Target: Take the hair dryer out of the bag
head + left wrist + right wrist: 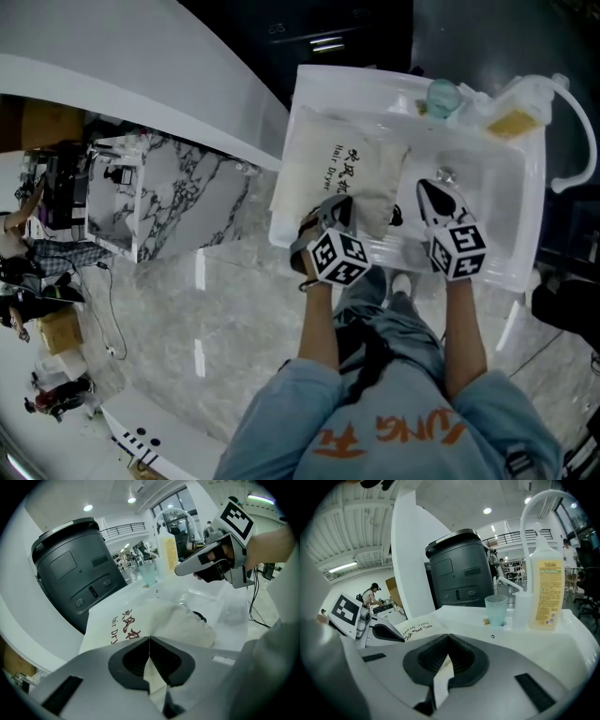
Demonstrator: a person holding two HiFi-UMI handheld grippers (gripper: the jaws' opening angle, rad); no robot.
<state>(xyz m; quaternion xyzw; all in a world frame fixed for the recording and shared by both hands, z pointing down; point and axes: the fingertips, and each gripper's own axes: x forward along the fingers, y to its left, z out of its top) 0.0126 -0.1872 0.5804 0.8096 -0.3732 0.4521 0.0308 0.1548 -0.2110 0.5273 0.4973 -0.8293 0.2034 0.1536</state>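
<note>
a glossy floor [216,319] of pale grey marbled stone throws back the ceiling lights in bright streaks. a broad white curved wall [122,56] sweeps across the upper left of the head view, and below it stands a white block with black veining [183,202]. a white basin counter [530,202] has a white arched pipe [524,515] rising at its back. beyond its far edge stands a dark grey machine [459,566] with a few buttons. overhead, a white beamed ceiling [351,531] carries round downlights [487,511] and a strip lamp [342,567]. farther off are a railed gallery [511,537] and tall glazed panels [176,501]. a cardboard box [58,330] sits on the floor at far left.
</note>
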